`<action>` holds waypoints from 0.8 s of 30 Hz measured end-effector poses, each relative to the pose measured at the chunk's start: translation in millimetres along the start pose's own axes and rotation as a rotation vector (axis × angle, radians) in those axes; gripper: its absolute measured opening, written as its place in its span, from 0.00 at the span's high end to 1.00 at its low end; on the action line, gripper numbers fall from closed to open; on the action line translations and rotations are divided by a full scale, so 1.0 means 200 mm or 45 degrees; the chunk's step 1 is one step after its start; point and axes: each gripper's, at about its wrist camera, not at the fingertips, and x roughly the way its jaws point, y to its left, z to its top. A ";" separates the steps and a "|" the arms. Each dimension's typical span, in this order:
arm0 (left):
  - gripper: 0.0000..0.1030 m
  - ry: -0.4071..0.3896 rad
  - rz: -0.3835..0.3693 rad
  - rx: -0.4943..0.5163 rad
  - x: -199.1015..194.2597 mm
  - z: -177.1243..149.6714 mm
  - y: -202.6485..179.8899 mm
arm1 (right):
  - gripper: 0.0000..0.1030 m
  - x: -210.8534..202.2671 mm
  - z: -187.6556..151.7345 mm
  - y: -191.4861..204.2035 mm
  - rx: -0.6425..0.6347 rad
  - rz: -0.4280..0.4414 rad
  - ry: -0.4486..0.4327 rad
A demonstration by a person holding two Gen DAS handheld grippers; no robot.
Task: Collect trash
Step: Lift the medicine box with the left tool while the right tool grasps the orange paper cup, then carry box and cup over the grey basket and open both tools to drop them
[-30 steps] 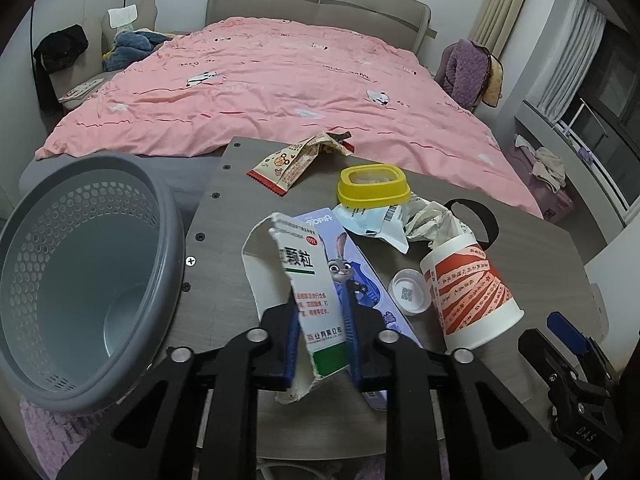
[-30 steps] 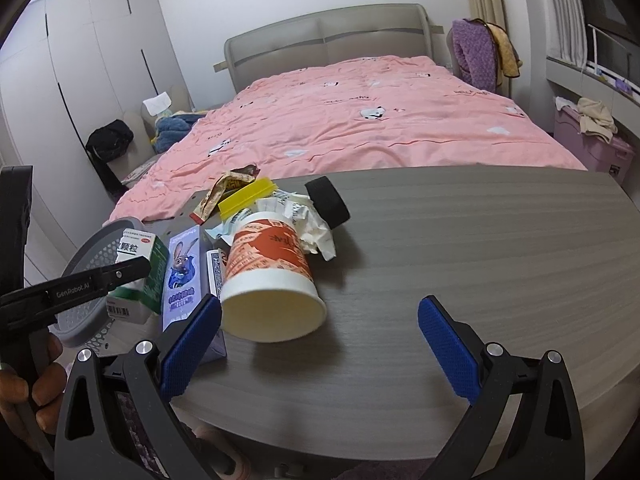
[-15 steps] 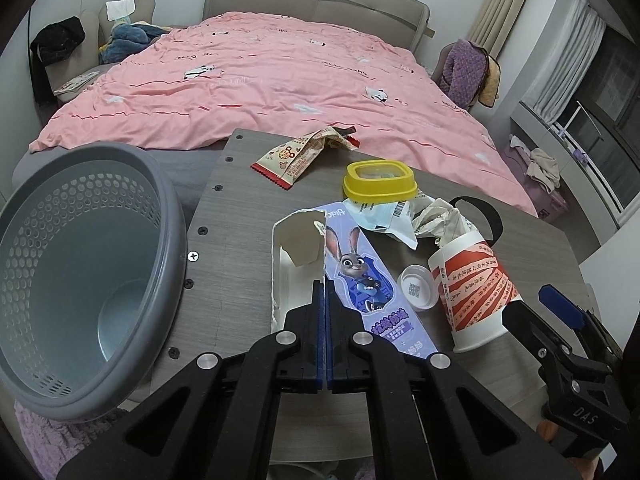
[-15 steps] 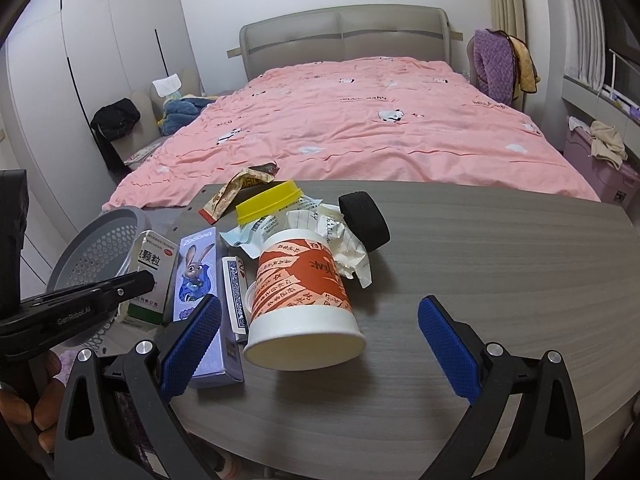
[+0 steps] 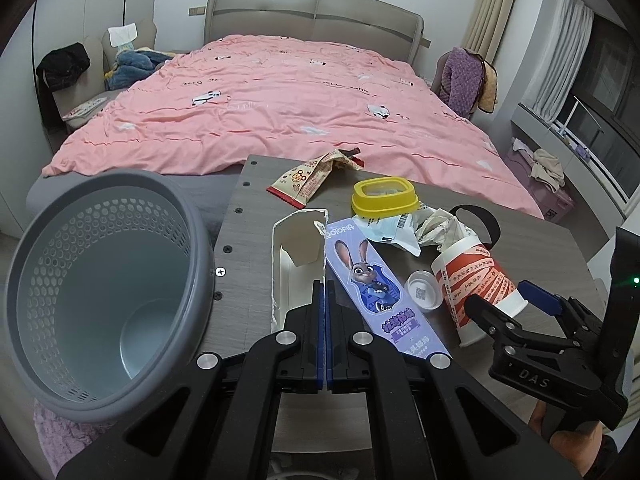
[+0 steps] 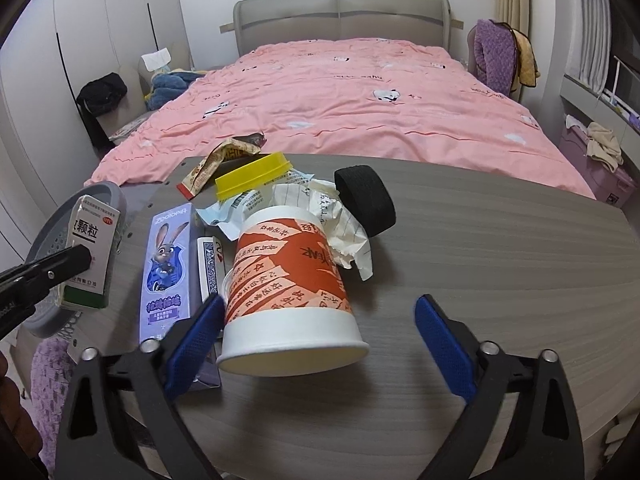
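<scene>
My left gripper (image 5: 324,292) is shut on a torn white and green medicine box (image 5: 298,248), held at the table's left edge beside the grey perforated bin (image 5: 100,292). The box also shows in the right wrist view (image 6: 90,252), pinched by the left gripper's black finger, in front of the bin (image 6: 60,236). My right gripper (image 6: 316,332) is open, its pads either side of a red and white paper cup (image 6: 288,280) lying on its side with crumpled paper (image 6: 340,224) stuffed in it. A purple rabbit carton (image 5: 372,280) lies between the box and the cup.
On the grey table (image 6: 480,280) lie a yellow lid (image 5: 384,196), a snack wrapper (image 5: 312,176), a small white cap (image 5: 424,290), a black tape roll (image 6: 366,200) and a playing card pack (image 6: 210,268). A pink bed (image 5: 280,112) stands behind.
The left gripper has closed flat on the medicine box and shifted it left toward the bin. The right gripper has moved forward so its open pads flank the paper cup.
</scene>
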 end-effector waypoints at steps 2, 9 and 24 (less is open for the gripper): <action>0.99 -0.007 0.005 0.006 -0.01 -0.01 0.00 | 0.33 0.00 0.00 0.01 -0.005 0.004 0.011; 0.99 -0.027 0.013 -0.002 -0.04 -0.02 0.03 | 0.33 -0.07 -0.01 -0.01 0.020 0.025 -0.038; 0.99 -0.080 0.022 -0.044 -0.13 -0.01 0.17 | 0.33 -0.31 0.07 0.12 -0.017 0.078 -0.144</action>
